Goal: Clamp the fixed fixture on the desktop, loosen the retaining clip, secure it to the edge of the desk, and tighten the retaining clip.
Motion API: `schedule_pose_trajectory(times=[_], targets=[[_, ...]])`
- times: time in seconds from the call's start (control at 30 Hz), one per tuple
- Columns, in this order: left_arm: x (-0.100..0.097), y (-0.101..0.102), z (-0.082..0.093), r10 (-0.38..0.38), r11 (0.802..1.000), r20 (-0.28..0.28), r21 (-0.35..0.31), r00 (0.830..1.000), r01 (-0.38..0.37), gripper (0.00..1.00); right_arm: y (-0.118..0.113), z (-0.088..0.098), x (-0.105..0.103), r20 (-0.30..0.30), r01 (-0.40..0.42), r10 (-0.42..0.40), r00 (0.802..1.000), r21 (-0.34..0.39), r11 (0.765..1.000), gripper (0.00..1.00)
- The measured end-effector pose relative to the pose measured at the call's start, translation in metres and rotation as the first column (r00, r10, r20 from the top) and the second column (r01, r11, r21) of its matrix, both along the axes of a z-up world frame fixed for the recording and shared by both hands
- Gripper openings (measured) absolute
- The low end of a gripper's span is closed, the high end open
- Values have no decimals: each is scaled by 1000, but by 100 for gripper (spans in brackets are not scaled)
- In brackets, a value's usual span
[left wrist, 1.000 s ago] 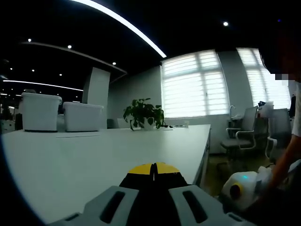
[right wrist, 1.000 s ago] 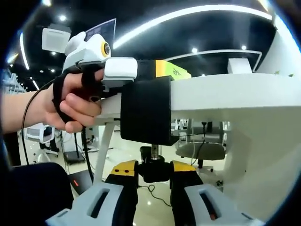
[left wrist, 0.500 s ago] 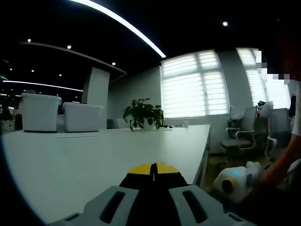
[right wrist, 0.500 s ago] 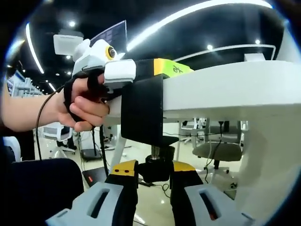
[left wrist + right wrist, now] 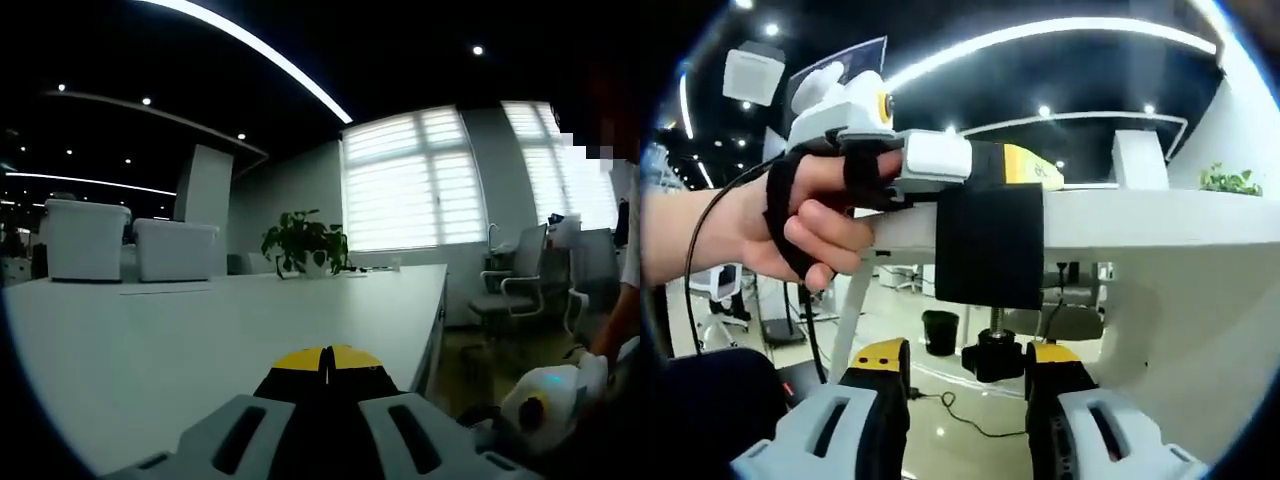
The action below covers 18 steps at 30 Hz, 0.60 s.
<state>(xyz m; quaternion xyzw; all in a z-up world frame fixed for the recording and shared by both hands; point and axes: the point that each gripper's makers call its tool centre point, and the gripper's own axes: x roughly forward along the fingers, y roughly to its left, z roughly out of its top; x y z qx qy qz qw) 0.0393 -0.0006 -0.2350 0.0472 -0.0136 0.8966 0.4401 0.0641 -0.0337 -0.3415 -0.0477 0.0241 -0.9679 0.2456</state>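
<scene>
Left tool [image 5: 322, 358] sits at bottom centre of the left gripper view, jaws clenched together, on the white counter [image 5: 200, 320]; two white bins [image 5: 130, 242], contents unseen, stand at far left beside a potted plant [image 5: 306, 242]. Right tool [image 5: 966, 362], bottom centre of the right gripper view, is released, its jaws either side of the knob [image 5: 994, 353] beneath the black fixture [image 5: 990, 245], which hangs on the counter edge at centre.

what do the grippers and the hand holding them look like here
Each gripper has pale grey jaw bodies with dark slots and yellow-capped black tips: see the right gripper and left gripper. From the right gripper view, the left gripper's white housing carries a yellow-ringed lens. The hand on it wears black straps, and a thin black cable loops off past the wrist.
</scene>
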Motion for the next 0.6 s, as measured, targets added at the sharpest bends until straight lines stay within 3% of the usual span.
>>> schedule_pose_trajectory(times=[0.1, 0.2, 0.27, 0.33, 0.47, 0.57, 0.6], targets=[[0, 0, 0, 0, 1000, -2, 0, 1000, 0, 1, -1, -6, -9, 46, 18, -17, 999, -24, 1000, 38], [0, 0, 1, 1, 1000, -6, 0, 1000, -1, 1, -2, -3, -16, 43, 29, -28, 999, -23, 999, 36], [-1, 0, 1, 2, 1000, -5, 0, 1000, -2, 1, 0, 0, -19, 33, 42, -41, 999, -30, 999, 29], [0, 0, 1, 0, 1000, -10, -3, 1000, 0, 1, 1, 0, -21, 6, 43, -43, 999, 24, 999, 26], [-1, -1, 1, 3, 1000, -7, 0, 1000, -3, 1, -4, -1, -16, 8, -15, 15, 1000, -1, 1000, 26], [-1, 0, 1, -10, 1000, 4, 4, 1000, 10, 1, -8, -1, -11, -5, -118, 118, 993, -8, 993, 26], [-1, 0, 1, -12, 1000, 7, 9, 1000, 12, 1, -14, -2, -8, -17, -185, 185, 983, -7, 983, 25]])
